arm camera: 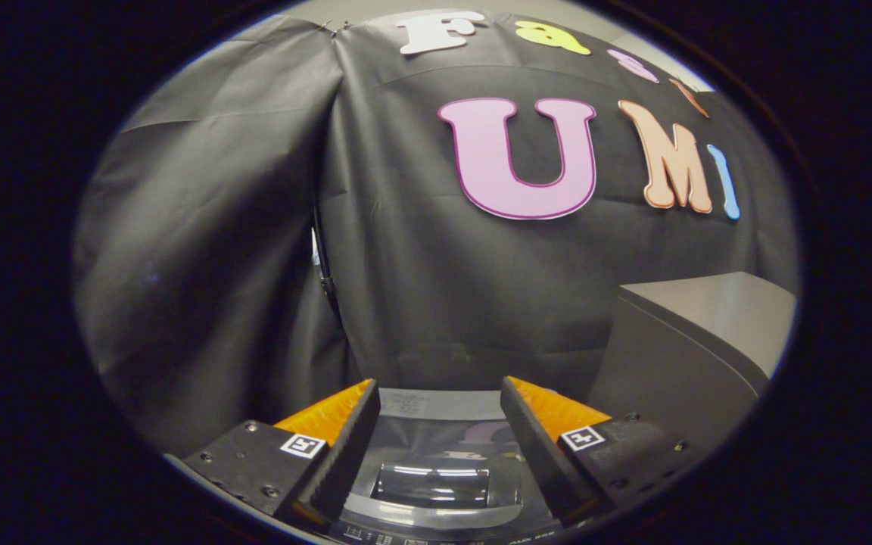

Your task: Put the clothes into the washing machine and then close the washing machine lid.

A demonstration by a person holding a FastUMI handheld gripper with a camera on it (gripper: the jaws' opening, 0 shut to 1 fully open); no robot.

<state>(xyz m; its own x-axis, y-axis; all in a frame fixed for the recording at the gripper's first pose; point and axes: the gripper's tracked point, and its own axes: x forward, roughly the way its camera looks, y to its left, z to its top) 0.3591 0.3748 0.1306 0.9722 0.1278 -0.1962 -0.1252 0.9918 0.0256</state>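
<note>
The booth wall of dark cloth takes up most of the gripper view, with a grey cabinet standing to one side, beyond the fingers. Below the wall, between and just beyond the fingers, lies the washer, seen from above: its lid looks down and flat, glossy enough to mirror the wall, with a recessed handle near the front edge and a strip of controls at the very bottom. No clothes can be seen anywhere, neither on the lid nor in the fingers. From that, two readings fit: either the clothes are already inside and the lid is closed, so the task is about done, or nothing has started and the lid must first be raised; the view does not settle which. The gripper is held level above the front of the washer, pointing at the wall, not tipped down toward the lid. Its jaws stand well apart and hold nothing, with the lid showing in the gap between the fingers.
</note>
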